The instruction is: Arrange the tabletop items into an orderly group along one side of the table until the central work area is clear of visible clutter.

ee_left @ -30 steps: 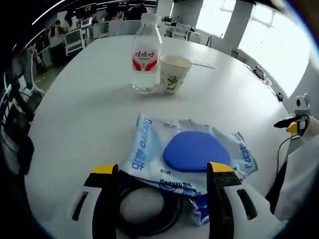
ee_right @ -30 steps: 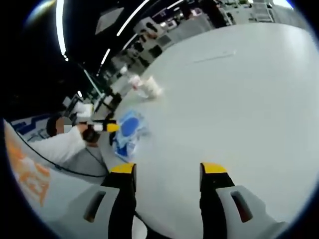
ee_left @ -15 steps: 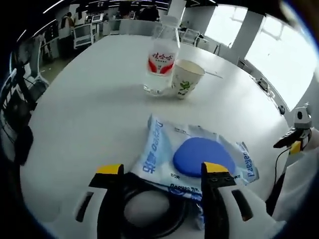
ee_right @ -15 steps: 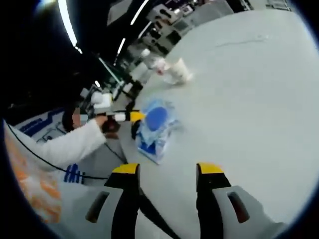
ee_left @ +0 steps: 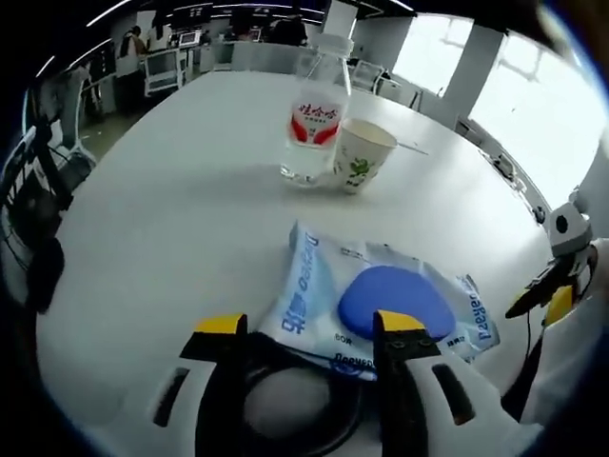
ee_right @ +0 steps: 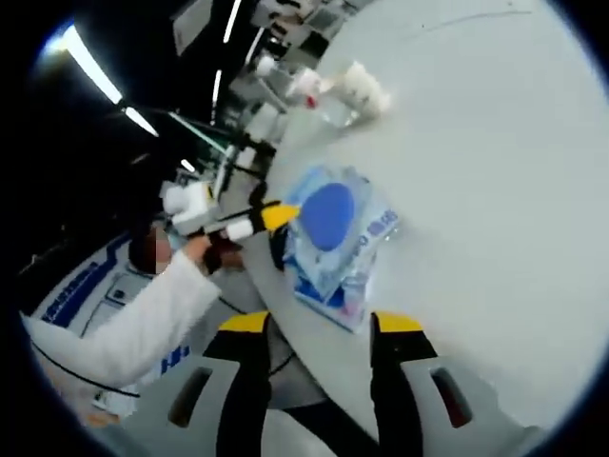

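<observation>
White table point(ee_left: 162, 219) wide open, pouch point(ee_left: 381, 305) at near edge btwn left tool point(ee_left: 309, 328) tips.

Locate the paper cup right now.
In the left gripper view the paper cup stands upright on the white table, just right of the water bottle, beyond the blue packet.
</observation>
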Action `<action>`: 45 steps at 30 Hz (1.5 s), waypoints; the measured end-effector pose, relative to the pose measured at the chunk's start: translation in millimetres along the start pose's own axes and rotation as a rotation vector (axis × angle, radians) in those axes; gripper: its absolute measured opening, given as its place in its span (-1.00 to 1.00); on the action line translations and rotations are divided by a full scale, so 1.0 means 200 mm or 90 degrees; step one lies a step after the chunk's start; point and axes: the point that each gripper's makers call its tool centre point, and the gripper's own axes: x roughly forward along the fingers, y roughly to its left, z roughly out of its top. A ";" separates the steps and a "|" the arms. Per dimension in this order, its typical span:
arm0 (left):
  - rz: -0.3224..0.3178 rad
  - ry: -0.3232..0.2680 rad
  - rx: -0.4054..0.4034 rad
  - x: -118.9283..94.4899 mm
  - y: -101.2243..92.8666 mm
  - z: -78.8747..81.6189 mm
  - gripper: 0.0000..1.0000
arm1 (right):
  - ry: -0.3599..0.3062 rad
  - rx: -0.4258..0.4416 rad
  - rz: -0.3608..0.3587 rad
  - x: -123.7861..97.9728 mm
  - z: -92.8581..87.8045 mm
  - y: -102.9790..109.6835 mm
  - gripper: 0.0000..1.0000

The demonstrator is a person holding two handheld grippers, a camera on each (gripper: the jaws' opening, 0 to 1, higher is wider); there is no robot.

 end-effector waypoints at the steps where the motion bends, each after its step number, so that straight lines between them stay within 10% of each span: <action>1: -0.002 -0.004 -0.006 0.00 0.00 0.00 -0.01 | -0.002 0.024 0.002 0.02 0.01 0.01 -0.22; 9: 0.000 -0.022 -0.026 0.00 0.03 0.01 -0.27 | -0.023 0.176 -0.005 0.13 0.01 -0.01 -0.31; 19: 0.067 -0.024 0.037 -0.01 0.07 0.00 -0.80 | -0.059 0.230 -0.051 0.16 0.02 -0.11 -0.85; 37: 0.097 -0.063 0.122 -0.09 -0.04 0.10 -1.00 | -0.123 0.193 -0.049 0.05 0.13 -0.12 -1.00; 45: 0.092 -0.117 0.146 -0.17 -0.16 0.25 -1.00 | -0.160 0.084 -0.050 -0.05 0.21 -0.10 -1.00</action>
